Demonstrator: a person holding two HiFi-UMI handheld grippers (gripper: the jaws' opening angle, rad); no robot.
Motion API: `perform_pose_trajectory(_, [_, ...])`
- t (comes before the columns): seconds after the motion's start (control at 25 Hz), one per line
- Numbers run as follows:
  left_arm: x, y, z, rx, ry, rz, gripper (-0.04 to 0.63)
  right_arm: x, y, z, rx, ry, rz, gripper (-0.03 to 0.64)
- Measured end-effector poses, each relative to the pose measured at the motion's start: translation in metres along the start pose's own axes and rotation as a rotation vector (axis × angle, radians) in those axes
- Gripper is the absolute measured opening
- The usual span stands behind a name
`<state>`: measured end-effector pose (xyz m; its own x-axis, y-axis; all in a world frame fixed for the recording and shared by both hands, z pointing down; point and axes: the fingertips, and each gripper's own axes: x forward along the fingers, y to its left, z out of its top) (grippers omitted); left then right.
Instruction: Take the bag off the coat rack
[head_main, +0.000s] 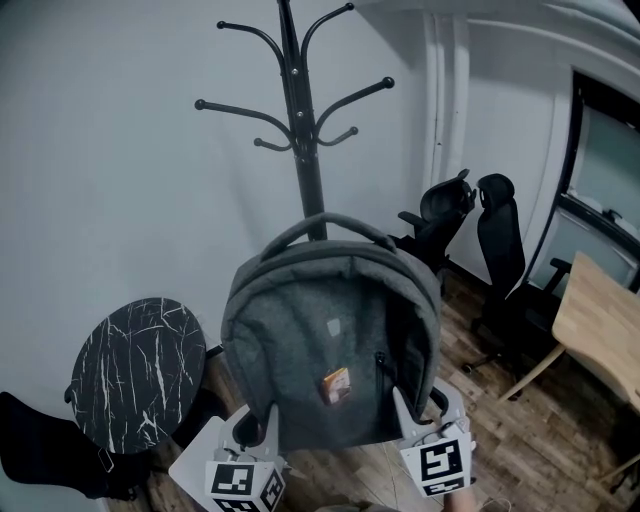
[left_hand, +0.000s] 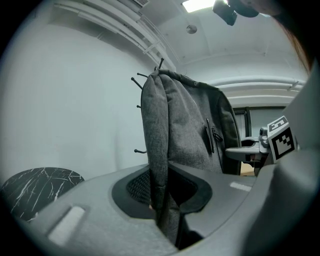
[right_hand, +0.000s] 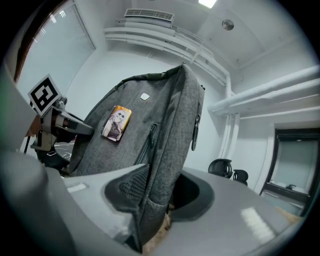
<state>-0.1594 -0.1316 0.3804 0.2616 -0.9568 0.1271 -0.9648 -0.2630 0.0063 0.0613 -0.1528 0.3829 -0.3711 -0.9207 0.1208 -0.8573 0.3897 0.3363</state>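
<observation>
A grey backpack (head_main: 330, 350) stands upright between my two grippers, in front of the black coat rack (head_main: 300, 120). Its top handle (head_main: 325, 225) arches free below the rack's hooks and hangs on none of them. My left gripper (head_main: 262, 425) is shut on the bag's lower left edge; in the left gripper view the grey fabric (left_hand: 185, 130) is pinched in my left gripper (left_hand: 162, 192). My right gripper (head_main: 415, 410) is shut on the lower right edge, and the right gripper view shows the bag (right_hand: 150, 130) clamped in my right gripper (right_hand: 157, 192). A small picture tag (head_main: 337, 384) sits on the front.
A round black marble-patterned table (head_main: 135, 370) stands at the lower left beside the wall. Two black office chairs (head_main: 470, 230) are behind the rack at right. A wooden table (head_main: 600, 320) fills the right edge. The floor is dark wood.
</observation>
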Motion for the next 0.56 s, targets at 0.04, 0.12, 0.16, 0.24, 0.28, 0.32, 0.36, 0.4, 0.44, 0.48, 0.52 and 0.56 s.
perform_pose_trajectory(0.04, [0.001,0.001,0.0,-0.001,0.0,-0.005,0.069,0.001,0.0,0.0,-0.001,0.003,-0.004,0.129])
perform_pose_trajectory(0.12, [0.004,0.006,0.001,0.0,0.0,-0.014,0.069,0.005,0.003,0.001,-0.002,0.009,-0.011,0.129])
perform_pose_trajectory(0.16, [0.005,0.009,0.001,0.0,0.0,-0.016,0.069,0.008,0.004,0.002,-0.002,0.01,-0.014,0.129])
perform_pose_trajectory(0.24, [0.008,0.015,0.0,-0.005,0.002,-0.016,0.069,0.012,0.008,0.003,0.001,0.013,-0.019,0.129])
perform_pose_trajectory(0.28, [0.009,0.018,-0.002,-0.009,0.006,-0.015,0.069,0.013,0.009,0.003,0.001,0.016,-0.022,0.129])
perform_pose_trajectory(0.32, [0.01,0.021,-0.002,-0.012,0.01,-0.016,0.069,0.016,0.01,0.004,0.003,0.02,-0.025,0.129])
perform_pose_trajectory(0.36, [0.011,0.023,-0.003,-0.011,0.012,-0.019,0.069,0.018,0.011,0.004,0.003,0.022,-0.028,0.129])
perform_pose_trajectory(0.4, [0.012,0.025,-0.003,-0.009,0.013,-0.026,0.069,0.02,0.013,0.005,0.003,0.024,-0.03,0.129])
perform_pose_trajectory(0.44, [0.013,0.027,-0.003,-0.006,0.013,-0.033,0.069,0.021,0.015,0.005,0.001,0.027,-0.032,0.129])
perform_pose_trajectory(0.48, [0.015,0.029,-0.003,-0.003,0.013,-0.04,0.069,0.023,0.016,0.005,0.0,0.03,-0.034,0.129])
perform_pose_trajectory(0.52, [0.016,0.031,-0.003,-0.002,0.014,-0.045,0.069,0.025,0.017,0.005,0.0,0.033,-0.035,0.129])
perform_pose_trajectory(0.56, [0.017,0.033,-0.003,0.0,0.014,-0.049,0.069,0.027,0.019,0.006,-0.001,0.035,-0.037,0.129])
